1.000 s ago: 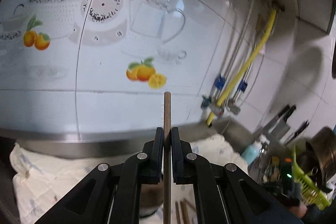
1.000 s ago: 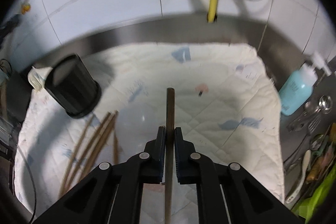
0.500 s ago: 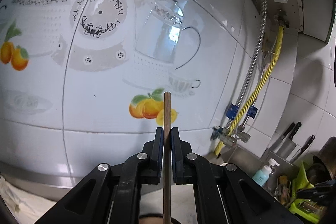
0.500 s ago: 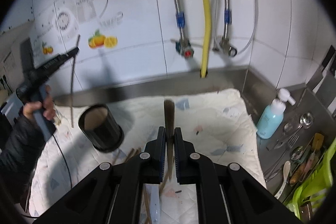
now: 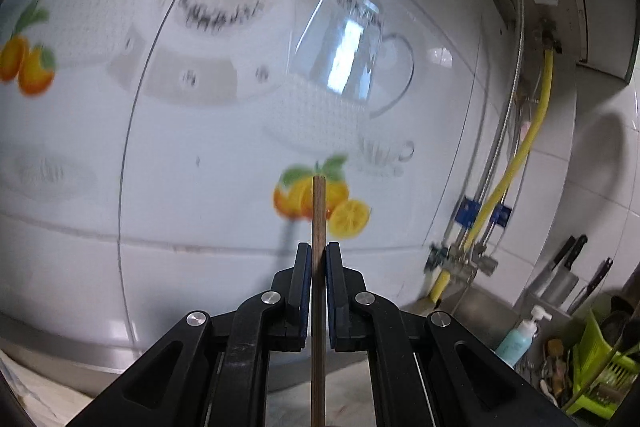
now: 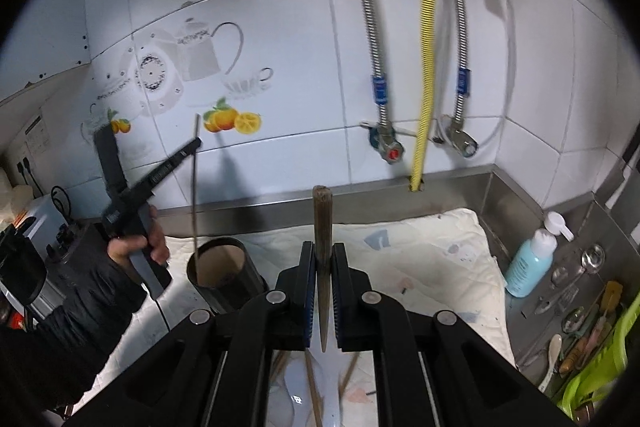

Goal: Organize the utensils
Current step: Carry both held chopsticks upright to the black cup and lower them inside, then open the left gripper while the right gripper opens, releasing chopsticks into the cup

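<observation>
In the left wrist view my left gripper (image 5: 319, 259) is shut on a thin brown chopstick (image 5: 319, 211) that stands upright before the tiled wall. The right wrist view shows that same left gripper (image 6: 196, 143) in a person's hand (image 6: 136, 247). Its chopstick (image 6: 195, 187) hangs straight down, with the lower end at the left rim of the black cup (image 6: 224, 273). My right gripper (image 6: 322, 255) is shut on a thicker, dark chopstick (image 6: 322, 211), held above the quilted cloth (image 6: 420, 259), right of the cup. Loose chopsticks (image 6: 312, 391) lie on the cloth below the right gripper.
A blue soap bottle (image 6: 528, 263) stands at the cloth's right edge, beside a steel tray of spoons (image 6: 576, 275) and a green basket (image 6: 600, 367). A yellow hose (image 6: 426, 47) and steel pipes run down the back wall. Knives (image 5: 560, 267) stand at the far right.
My right gripper has risen with its chopstick, from close over the cloth to well above it. My left gripper has carried its chopstick towards the cup and lowered it to the rim.
</observation>
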Demonstrator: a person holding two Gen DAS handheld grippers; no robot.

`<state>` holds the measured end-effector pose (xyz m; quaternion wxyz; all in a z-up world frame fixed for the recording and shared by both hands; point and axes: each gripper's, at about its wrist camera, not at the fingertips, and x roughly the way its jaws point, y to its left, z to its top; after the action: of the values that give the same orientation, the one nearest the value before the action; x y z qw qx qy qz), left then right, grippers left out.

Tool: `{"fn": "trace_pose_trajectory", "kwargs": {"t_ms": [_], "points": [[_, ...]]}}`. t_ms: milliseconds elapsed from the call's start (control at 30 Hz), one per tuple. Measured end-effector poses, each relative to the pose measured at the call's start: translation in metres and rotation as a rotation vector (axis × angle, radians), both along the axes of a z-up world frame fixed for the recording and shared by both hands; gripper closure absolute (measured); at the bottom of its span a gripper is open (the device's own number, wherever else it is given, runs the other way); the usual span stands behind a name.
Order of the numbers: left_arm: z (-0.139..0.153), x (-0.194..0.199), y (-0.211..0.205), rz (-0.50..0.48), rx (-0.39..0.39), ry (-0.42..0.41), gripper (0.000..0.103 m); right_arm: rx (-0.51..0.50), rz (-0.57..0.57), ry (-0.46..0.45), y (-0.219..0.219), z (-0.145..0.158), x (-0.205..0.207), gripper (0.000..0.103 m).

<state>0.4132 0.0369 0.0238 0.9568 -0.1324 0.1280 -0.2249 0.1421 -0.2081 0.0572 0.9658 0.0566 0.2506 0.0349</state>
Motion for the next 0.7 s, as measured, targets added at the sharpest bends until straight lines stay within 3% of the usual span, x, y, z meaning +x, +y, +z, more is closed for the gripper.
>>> {"fn": "trace_pose_trajectory", "kwargs": {"t_ms": [433,700], "points": [[-0.033,-0.026,0.024,0.023,0.077,0.158,0.096,0.080,0.160,-0.113,0.061,0.021,0.052,0.093],[-0.036,-0.031,0.033,0.030,0.110,0.255,0.094,0.088,0.197,-0.018,0.091,-0.011,0.096,0.093]]}}
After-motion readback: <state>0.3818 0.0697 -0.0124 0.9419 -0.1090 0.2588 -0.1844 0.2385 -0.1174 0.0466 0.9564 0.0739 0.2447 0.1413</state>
